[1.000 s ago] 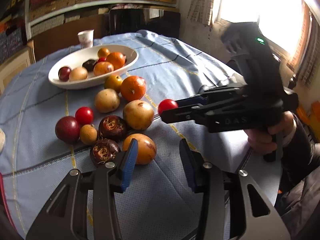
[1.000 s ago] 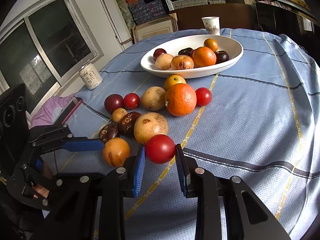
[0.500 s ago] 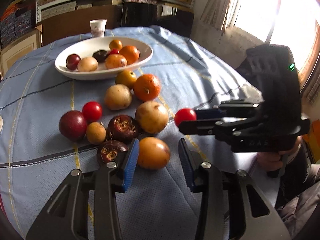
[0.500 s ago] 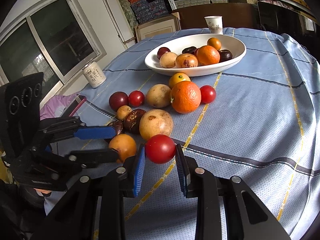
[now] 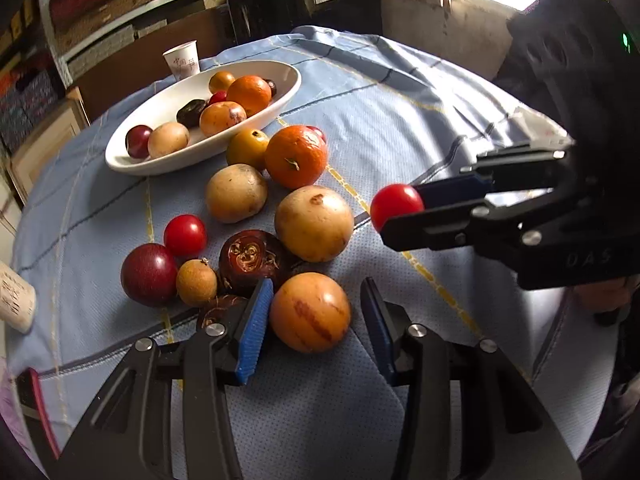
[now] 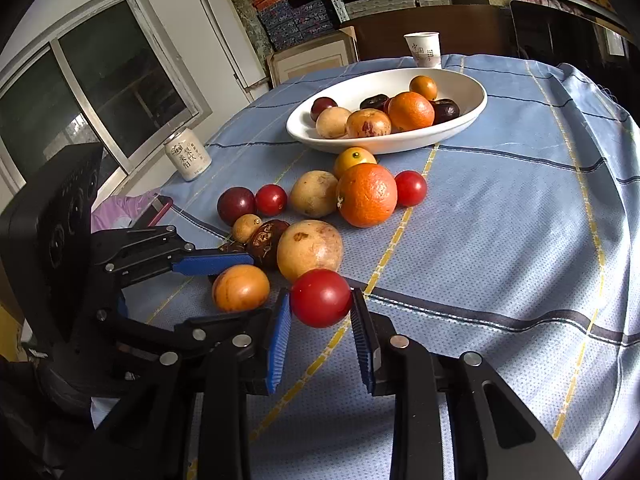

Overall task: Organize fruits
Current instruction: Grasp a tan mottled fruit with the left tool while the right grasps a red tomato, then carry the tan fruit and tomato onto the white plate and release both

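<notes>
My right gripper [image 6: 320,320] is shut on a red cherry tomato [image 6: 321,298] and holds it above the blue tablecloth; it also shows in the left wrist view [image 5: 396,202]. My left gripper [image 5: 316,312] is open, its jaws on either side of an orange-yellow fruit [image 5: 310,312] that lies on the cloth, also seen in the right wrist view [image 6: 240,288]. A white oval bowl [image 6: 460,120] with several fruits stands at the far side. Several loose fruits lie between, among them a big orange [image 6: 366,194].
A paper cup [image 6: 424,50] stands behind the bowl. A drink can [image 6: 187,154] stands at the table's left edge by the window. A pink-edged phone [image 5: 38,408] lies near the front left edge. Shelves and a dark chair lie beyond the table.
My left gripper has moved forward so its open jaws now flank the orange-yellow fruit. My right gripper holds the tomato in about the same place.
</notes>
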`<move>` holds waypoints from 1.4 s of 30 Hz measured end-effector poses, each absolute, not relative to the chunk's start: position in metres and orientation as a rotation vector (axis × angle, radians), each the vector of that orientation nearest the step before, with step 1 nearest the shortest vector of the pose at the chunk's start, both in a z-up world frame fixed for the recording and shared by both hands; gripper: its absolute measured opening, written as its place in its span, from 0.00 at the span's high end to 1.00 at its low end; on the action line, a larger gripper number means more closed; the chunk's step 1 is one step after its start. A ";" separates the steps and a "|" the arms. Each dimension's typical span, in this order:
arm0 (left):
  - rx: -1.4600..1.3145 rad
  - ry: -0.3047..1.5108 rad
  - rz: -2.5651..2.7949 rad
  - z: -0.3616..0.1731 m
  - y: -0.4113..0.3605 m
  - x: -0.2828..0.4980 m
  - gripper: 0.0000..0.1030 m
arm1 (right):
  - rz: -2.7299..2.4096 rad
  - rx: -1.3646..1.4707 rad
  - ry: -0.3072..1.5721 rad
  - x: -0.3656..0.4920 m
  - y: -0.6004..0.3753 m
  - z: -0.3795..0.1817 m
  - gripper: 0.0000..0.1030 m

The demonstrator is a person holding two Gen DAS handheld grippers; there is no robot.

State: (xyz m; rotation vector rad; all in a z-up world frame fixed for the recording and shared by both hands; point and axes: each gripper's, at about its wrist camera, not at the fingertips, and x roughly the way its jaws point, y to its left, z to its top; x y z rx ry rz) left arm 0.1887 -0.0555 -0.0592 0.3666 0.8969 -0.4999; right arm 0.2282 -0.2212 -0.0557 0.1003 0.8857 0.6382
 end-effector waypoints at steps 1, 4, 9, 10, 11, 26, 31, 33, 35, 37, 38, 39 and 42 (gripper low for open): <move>0.375 0.895 -0.496 -0.060 -0.056 0.188 0.59 | 0.638 0.101 0.885 0.228 -0.221 -0.055 0.71; 0.356 0.899 -0.491 -0.060 -0.051 0.190 0.64 | 0.637 0.101 0.885 0.228 -0.221 -0.055 0.71; 0.327 0.899 -0.496 -0.058 -0.047 0.187 0.65 | 0.633 0.107 0.887 0.229 -0.223 -0.055 0.71; 0.317 0.899 -0.499 -0.058 -0.045 0.186 0.65 | 0.634 0.108 0.887 0.229 -0.223 -0.055 0.71; 0.303 0.901 -0.504 -0.057 -0.044 0.187 0.65 | 0.635 0.108 0.885 0.229 -0.223 -0.055 0.71; 0.091 0.863 -0.504 -0.028 -0.010 0.206 0.65 | 0.655 0.112 0.853 0.235 -0.221 -0.044 0.71; 0.020 0.823 -0.437 0.000 0.007 0.255 0.65 | 0.615 0.143 0.753 0.274 -0.222 -0.008 0.71; -0.001 0.814 -0.399 0.008 0.011 0.283 0.65 | 0.566 0.169 0.718 0.297 -0.225 0.001 0.71; -0.015 0.812 -0.359 0.012 0.011 0.315 0.65 | 0.500 0.197 0.699 0.327 -0.226 0.005 0.71; -0.021 0.817 -0.333 0.014 0.008 0.344 0.65 | 0.443 0.221 0.703 0.357 -0.226 0.002 0.71; -0.016 0.817 -0.323 0.014 0.007 0.354 0.65 | 0.421 0.228 0.707 0.369 -0.227 -0.002 0.71; -0.006 0.820 -0.306 0.013 0.004 0.366 0.65 | 0.402 0.235 0.713 0.380 -0.227 -0.005 0.71; 0.037 0.824 -0.273 0.007 -0.006 0.391 0.65 | 0.379 0.277 0.728 0.409 -0.230 -0.017 0.71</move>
